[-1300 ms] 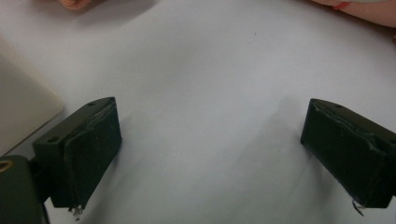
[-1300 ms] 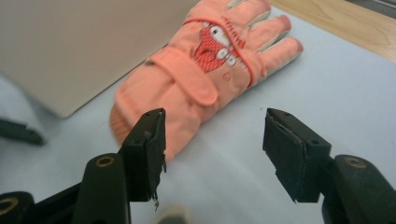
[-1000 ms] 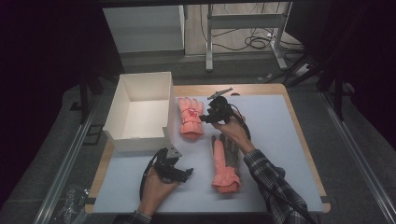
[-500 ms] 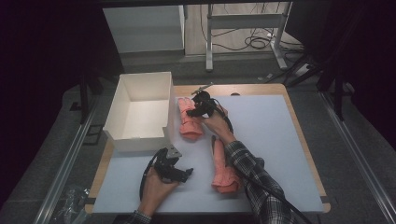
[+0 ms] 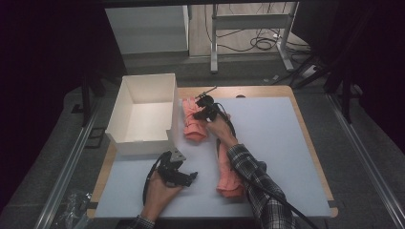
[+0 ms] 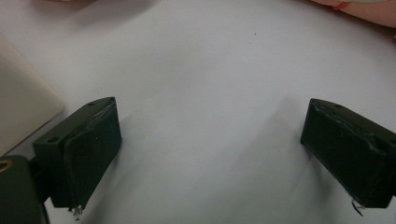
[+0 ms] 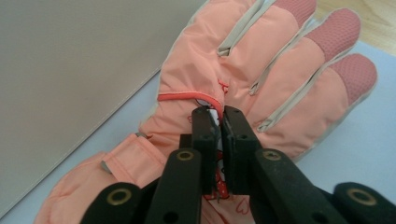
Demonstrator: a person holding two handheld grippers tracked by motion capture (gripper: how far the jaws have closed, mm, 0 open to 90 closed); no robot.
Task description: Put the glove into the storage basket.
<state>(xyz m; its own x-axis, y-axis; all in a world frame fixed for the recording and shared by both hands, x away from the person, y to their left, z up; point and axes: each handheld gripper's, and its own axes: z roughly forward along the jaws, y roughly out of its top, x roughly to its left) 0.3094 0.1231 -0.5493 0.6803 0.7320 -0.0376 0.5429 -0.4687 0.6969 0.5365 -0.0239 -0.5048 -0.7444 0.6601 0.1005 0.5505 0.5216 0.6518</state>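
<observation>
Pink glove (image 7: 243, 93) lies on the table (image 5: 277, 129) just beside the white box (image 5: 143, 114), fingers pointing away from the person. The right hand-held gripper (image 7: 219, 119) is pinched onto its back fabric; the box is immediately left. The left hand-held gripper (image 6: 210, 140) rests wide, empty, nearer the person.

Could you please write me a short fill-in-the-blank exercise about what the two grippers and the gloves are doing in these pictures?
1. The right gripper has its jaws closed on the back of a pink ____.
2. The left gripper hovers over the white mat with its jaws ____.
3. The held glove lies just right of the white ____.
4. The second glove lies on the mat, partly under the person's right ____.

Missing words: glove; open; box; forearm
</observation>
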